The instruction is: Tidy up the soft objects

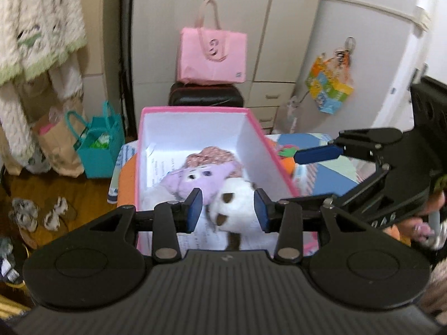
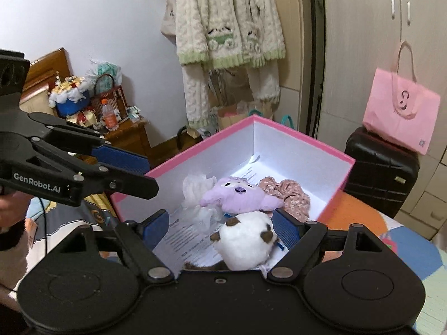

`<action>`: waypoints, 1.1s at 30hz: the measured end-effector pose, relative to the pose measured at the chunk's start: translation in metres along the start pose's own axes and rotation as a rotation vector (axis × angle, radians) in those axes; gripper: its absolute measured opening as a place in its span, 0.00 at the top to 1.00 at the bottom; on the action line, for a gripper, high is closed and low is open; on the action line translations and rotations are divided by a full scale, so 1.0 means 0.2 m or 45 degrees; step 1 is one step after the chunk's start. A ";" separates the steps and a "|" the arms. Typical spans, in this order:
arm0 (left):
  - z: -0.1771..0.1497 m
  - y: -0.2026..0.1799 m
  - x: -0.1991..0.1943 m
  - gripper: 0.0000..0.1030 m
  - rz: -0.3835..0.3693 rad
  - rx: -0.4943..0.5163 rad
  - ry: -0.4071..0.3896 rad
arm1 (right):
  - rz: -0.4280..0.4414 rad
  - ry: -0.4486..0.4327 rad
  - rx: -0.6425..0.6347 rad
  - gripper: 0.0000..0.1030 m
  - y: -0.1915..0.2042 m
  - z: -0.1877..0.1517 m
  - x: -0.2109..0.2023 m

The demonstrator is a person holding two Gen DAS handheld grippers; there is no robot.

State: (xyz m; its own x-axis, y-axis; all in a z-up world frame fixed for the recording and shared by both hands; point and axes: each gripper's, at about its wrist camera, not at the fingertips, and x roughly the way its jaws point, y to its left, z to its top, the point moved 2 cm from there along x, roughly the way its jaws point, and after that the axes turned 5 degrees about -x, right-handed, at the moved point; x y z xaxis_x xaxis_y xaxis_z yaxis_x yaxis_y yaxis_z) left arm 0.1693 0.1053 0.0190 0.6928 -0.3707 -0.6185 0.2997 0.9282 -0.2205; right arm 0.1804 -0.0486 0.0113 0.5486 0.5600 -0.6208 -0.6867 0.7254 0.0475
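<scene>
Evidently the drop-off step is done: the pink box (image 2: 303, 143) holds the lilac plush (image 2: 241, 198) mid-floor and the white plush (image 2: 244, 241) by its near wall; left gripper (image 1: 227, 209) and right gripper (image 2: 222, 230) both hang released, empty. Next, fetch another toy

Pink tote bag (image 1: 213, 55) straight ahead of left tongs, sitting on black suitcase (image 1: 206, 97), white wardrobe (image 1: 237, 14) behind. Teal gift bag (image 1: 99, 146) ahead-left on wooden floor, brown paper bag (image 1: 60, 150) just beside it. Fluffy cream robe (image 2: 229, 33) hangs ahead of right tongs. Colourful bag (image 1: 328, 86) hangs ahead-right of left tongs. Wooden nightstand (image 2: 128, 136) far left of right tongs, orange-capped bottle (image 2: 109, 117) and blue flower basket (image 2: 71, 99) on it.
</scene>
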 end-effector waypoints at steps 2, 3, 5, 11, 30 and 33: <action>-0.01 -0.06 -0.04 0.60 -0.014 0.038 -0.014 | -0.010 -0.019 0.008 0.18 -0.02 -0.02 -0.09; -0.02 -0.09 -0.06 0.60 -0.024 0.059 -0.017 | -0.018 -0.026 0.016 0.18 -0.02 -0.03 -0.13; -0.03 -0.15 -0.09 0.60 -0.051 0.094 -0.019 | -0.040 -0.038 0.038 0.18 -0.05 -0.06 -0.21; -0.08 -0.31 -0.10 0.59 -0.115 0.181 0.006 | -0.094 -0.068 0.094 0.18 -0.12 -0.17 -0.40; -0.21 -0.79 0.25 0.59 -0.167 0.272 0.161 | -0.068 -0.123 0.188 0.18 -0.40 -0.49 -0.48; -0.25 -0.84 0.34 0.59 -0.135 0.255 0.167 | -0.079 -0.129 0.171 0.18 -0.45 -0.53 -0.44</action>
State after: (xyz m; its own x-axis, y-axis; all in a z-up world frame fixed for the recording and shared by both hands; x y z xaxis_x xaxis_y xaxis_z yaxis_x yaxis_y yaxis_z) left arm 0.1335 -0.0735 -0.0225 0.5638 -0.4459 -0.6952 0.4990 0.8546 -0.1434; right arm 0.1434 -0.2058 -0.0203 0.6380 0.5452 -0.5438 -0.5839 0.8029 0.1200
